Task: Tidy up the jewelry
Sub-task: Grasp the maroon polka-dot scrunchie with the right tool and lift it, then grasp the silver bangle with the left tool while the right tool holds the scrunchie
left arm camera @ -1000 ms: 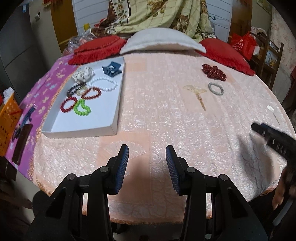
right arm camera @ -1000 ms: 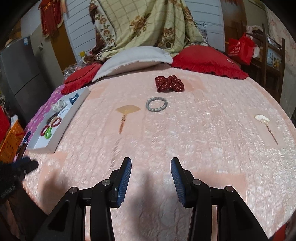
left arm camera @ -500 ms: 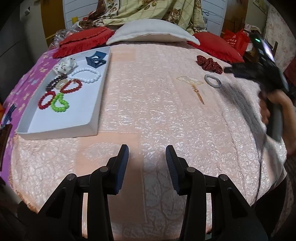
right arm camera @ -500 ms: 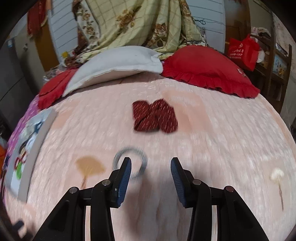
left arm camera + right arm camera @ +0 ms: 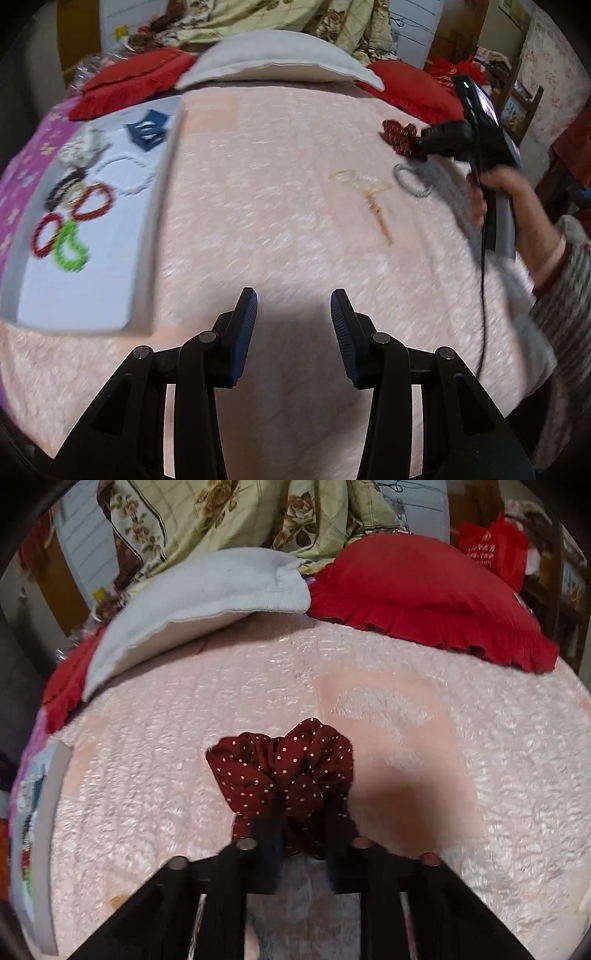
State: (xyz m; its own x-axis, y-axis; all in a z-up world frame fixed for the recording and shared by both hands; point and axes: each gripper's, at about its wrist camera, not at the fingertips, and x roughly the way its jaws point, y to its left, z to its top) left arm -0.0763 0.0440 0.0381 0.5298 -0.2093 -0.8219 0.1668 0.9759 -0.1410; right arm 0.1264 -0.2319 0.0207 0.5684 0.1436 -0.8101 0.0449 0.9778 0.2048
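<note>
Though partly sorted, not finished. Bottom centre of left wrist view: left tool wide open, holding nothing, over bare pink bed cover. Bottom centre of right wrist view: right tool narrowed onto near fold of dotted scrunchie, fabric pinched between blurred fingers; judged gripped, not yet lifted off cover.

Done, left side of left wrist view: white tray holding green bracelet, red bracelets, white bead bracelet, blue clip at far end.

Left to do, right of centre, well apart from tray: fan hairpin, grey bracelet beside it, scrunchie just beyond. Roughly half done by count.
</note>
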